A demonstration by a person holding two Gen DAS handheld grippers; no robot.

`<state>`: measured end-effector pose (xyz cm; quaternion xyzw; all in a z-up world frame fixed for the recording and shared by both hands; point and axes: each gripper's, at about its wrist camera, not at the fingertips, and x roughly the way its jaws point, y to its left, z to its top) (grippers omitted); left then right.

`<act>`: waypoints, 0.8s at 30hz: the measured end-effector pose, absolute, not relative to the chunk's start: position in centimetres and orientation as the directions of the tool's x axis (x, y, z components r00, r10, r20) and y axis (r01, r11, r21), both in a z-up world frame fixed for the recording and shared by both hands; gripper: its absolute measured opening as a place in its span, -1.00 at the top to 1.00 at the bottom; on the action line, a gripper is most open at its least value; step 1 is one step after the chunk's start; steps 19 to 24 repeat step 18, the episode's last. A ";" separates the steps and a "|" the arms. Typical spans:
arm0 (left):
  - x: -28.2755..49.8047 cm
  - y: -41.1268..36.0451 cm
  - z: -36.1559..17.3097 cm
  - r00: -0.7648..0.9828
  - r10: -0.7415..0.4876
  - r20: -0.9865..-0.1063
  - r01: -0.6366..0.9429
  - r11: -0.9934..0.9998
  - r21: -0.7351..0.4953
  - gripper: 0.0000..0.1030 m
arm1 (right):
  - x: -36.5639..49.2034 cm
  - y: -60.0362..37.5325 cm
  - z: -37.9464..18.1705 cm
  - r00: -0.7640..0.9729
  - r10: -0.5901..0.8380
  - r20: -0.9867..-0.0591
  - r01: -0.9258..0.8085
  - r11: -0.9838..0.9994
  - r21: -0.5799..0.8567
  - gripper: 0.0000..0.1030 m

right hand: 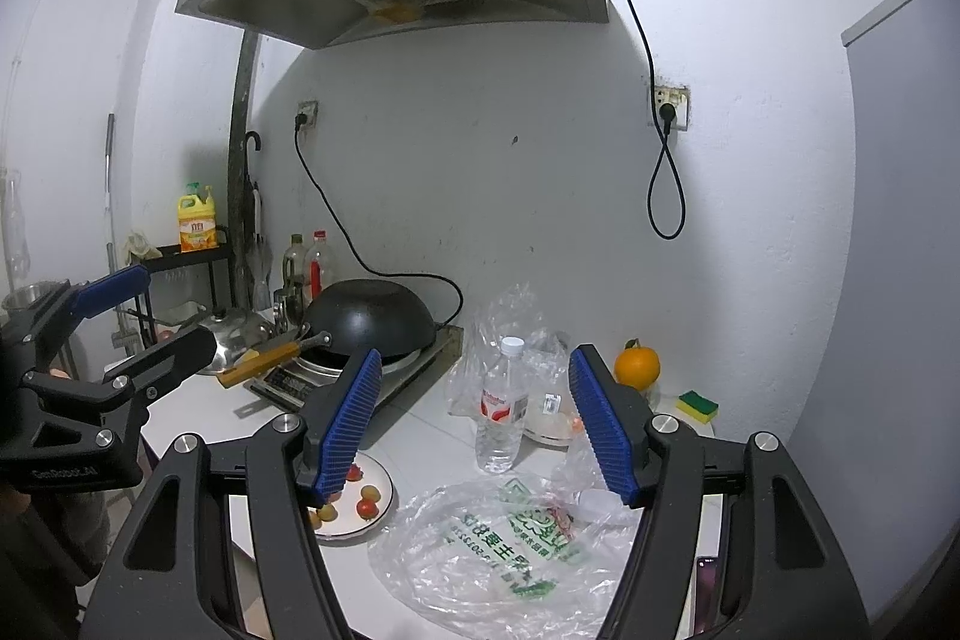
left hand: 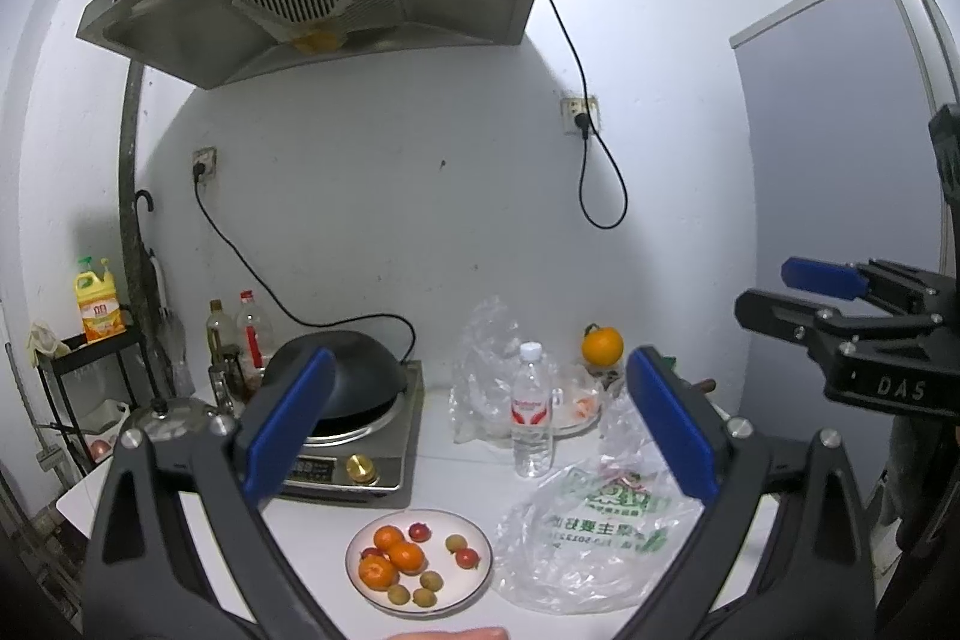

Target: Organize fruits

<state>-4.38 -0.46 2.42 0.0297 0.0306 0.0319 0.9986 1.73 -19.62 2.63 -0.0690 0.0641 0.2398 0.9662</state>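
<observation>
Fruits (left hand: 403,556) on plate (left hand: 474,580), below open left tongs (left hand: 480,424).

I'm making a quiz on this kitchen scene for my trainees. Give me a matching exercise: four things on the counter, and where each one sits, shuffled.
Things:
1. black wok
2. small fruits
3. water bottle
4. large orange

Places:
A. on the white plate at the counter's near edge
B. upside down on the induction cooker
C. far back by the wall, on the right
D. upright, mid-counter, behind the printed plastic bag

Pairs: 1-B, 2-A, 3-D, 4-C
</observation>
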 end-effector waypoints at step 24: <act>-3.0 -0.1 1.9 0.996 0.038 -0.075 -0.033 0.998 0.061 -0.92 | 2.7 -19.8 2.2 0.877 0.446 -0.177 -0.466 0.880 -0.091 -0.33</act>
